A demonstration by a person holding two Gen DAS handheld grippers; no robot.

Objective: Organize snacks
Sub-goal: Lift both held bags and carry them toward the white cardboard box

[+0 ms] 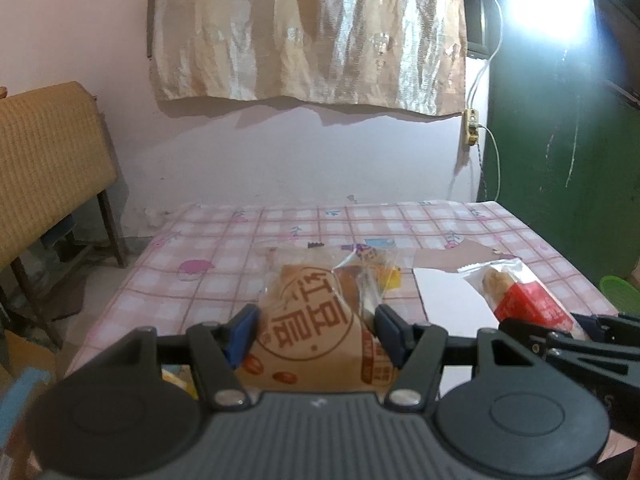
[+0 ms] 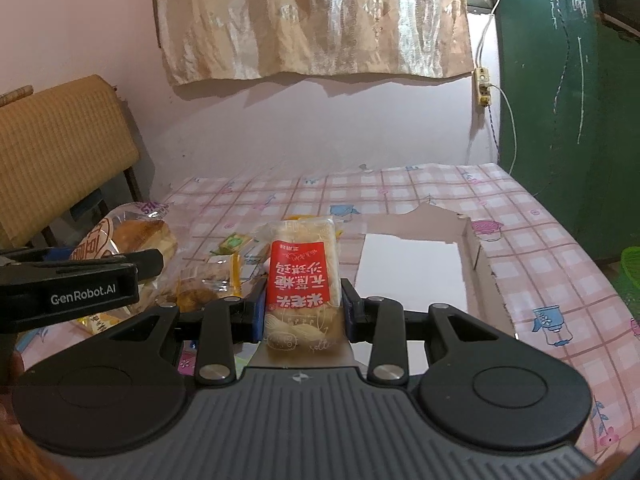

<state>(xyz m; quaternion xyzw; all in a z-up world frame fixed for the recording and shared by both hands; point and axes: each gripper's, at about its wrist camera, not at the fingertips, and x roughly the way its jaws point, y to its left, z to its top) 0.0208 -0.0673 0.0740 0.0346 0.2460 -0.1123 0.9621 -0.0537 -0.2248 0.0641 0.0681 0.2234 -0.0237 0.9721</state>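
the left gripper (image 1: 314, 330) has its blue pads pressed on either side of a brown bread packet (image 1: 304, 332), jaws partly spread around its width. the right gripper (image 2: 305, 314) is clamped narrowly on a red-labelled snack pack (image 2: 303, 280), which stands upright between its fingers. ahead and right of it lies an open cardboard box (image 2: 416, 272) on the pink checked tablecloth (image 2: 540, 280); loose snacks (image 2: 212, 280) lie to its left.

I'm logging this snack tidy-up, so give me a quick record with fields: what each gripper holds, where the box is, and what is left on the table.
left gripper: shut on brown bread packet
right gripper: shut on red-label snack packet
cardboard box: open, on checked tablecloth, no snacks visible inside
left on table: small yellow packets
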